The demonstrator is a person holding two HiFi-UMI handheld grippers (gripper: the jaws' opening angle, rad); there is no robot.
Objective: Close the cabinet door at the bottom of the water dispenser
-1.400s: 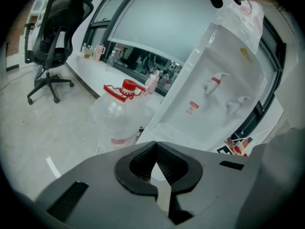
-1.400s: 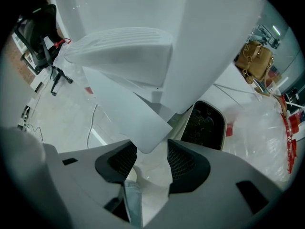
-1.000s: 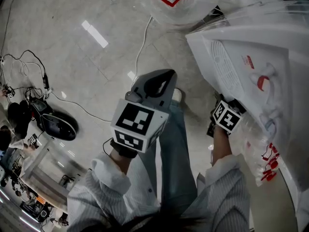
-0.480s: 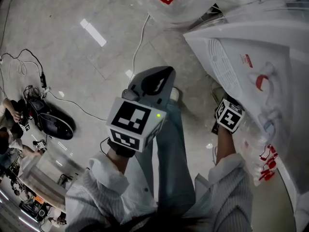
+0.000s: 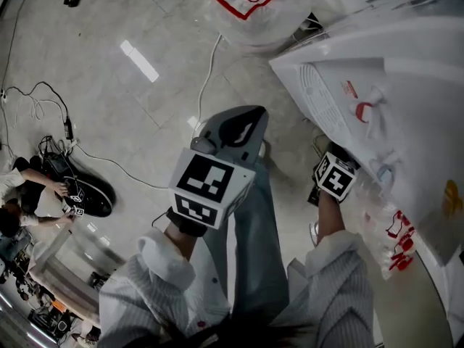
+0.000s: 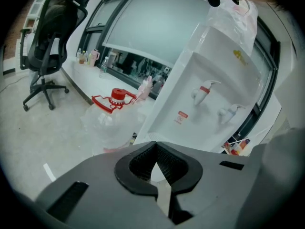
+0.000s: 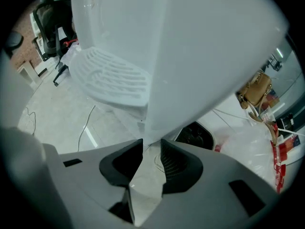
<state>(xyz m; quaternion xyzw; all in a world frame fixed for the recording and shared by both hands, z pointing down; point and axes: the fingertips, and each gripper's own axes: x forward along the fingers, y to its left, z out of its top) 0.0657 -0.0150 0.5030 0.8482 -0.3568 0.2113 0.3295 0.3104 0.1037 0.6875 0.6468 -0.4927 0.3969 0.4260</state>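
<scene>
Head view, right side: water dispenser (image 5: pixel 377 107), white, taps showing. Right gripper view, upper centre: cabinet door (image 7: pixel 200 56), broad white panel, judged ajar; closing push remains. Lower centre: right gripper (image 7: pixel 151 149), jaws just closed, clamped on door edge. Left gripper view: left gripper (image 6: pixel 155 151), pinched together, empty.

Left claw (image 6: pixel 155 146) together, empty; right claw (image 7: pixel 151 146) just closed onto cabinet door (image 7: pixel 200 61)

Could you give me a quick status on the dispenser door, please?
Left gripper shut, empty. Right gripper: jaws just closed on cabinet door edge. Door not yet shut. Swing path can't be seen.
</scene>
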